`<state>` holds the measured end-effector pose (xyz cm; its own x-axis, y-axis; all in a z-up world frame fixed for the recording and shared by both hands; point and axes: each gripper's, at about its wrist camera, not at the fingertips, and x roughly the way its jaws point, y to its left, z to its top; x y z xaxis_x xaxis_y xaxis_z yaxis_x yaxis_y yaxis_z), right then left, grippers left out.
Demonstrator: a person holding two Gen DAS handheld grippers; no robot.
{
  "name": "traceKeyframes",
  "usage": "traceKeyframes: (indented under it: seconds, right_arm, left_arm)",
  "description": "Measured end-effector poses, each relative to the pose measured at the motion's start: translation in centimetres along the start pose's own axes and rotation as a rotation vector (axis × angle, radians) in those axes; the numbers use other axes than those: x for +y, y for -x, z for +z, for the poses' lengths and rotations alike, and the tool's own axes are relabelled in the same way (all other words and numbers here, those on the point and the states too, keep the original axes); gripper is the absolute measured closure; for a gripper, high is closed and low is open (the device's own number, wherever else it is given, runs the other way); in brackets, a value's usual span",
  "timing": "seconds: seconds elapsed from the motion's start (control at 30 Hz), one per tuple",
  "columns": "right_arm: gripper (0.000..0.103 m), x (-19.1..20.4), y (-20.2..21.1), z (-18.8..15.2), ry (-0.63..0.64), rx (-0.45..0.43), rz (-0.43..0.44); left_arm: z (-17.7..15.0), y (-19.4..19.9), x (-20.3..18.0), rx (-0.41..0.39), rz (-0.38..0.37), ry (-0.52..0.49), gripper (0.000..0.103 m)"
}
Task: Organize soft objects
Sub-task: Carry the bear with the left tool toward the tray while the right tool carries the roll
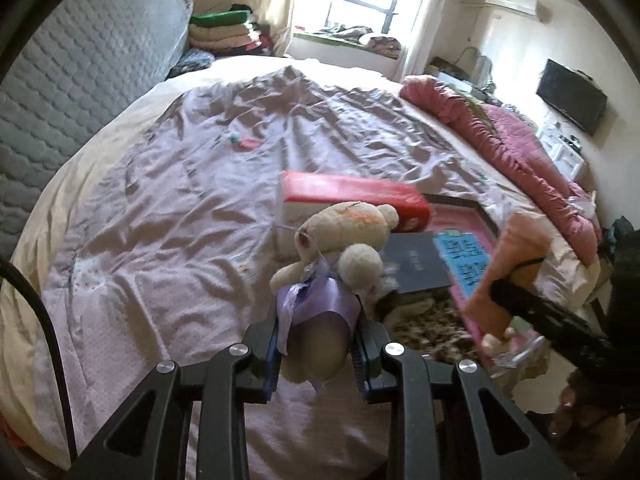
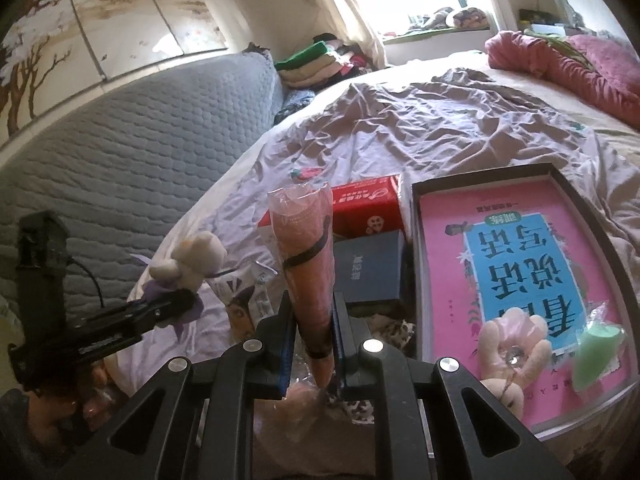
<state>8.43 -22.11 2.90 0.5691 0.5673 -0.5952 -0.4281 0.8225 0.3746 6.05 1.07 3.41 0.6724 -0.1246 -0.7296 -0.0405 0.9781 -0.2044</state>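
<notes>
In the left wrist view my left gripper (image 1: 316,344) is shut on a cream plush toy (image 1: 344,236) with a purple ribbon, lifted above the bed sheet (image 1: 180,208). From the right wrist view the same toy (image 2: 196,260) sticks up out of the left gripper (image 2: 176,304) at the left. My right gripper (image 2: 314,320) is shut on a long peach cone-shaped soft item (image 2: 308,248) in clear wrap with a black band, standing upright. A pink flower plush (image 2: 512,344), a green soft piece (image 2: 596,352) and a small cream plush (image 2: 504,396) lie on the pink book.
A dark tray (image 2: 560,176) holds the pink book (image 2: 448,248). Beside it sit a red box (image 2: 360,208) and a dark blue box (image 2: 368,268). A small strawberry item (image 1: 246,142) lies on the sheet. A pink quilt (image 1: 500,140) lines the bed's right; a grey mattress (image 1: 80,80) leans at the left.
</notes>
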Motion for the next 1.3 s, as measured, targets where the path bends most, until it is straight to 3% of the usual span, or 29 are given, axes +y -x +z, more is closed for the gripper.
traceKeyframes:
  seconds: [0.43, 1.3]
  right_arm:
    - [0.087, -3.4, 3.3, 1.3, -0.092, -0.041, -0.036]
    - [0.087, -10.3, 12.3, 2.4, -0.175, -0.178, -0.161]
  left_arm:
    - [2.0, 0.9, -6.3, -0.031, -0.051, -0.071, 0.073]
    - [2.1, 0.0, -15.6, -0.011, -0.128, -0.199, 0.073]
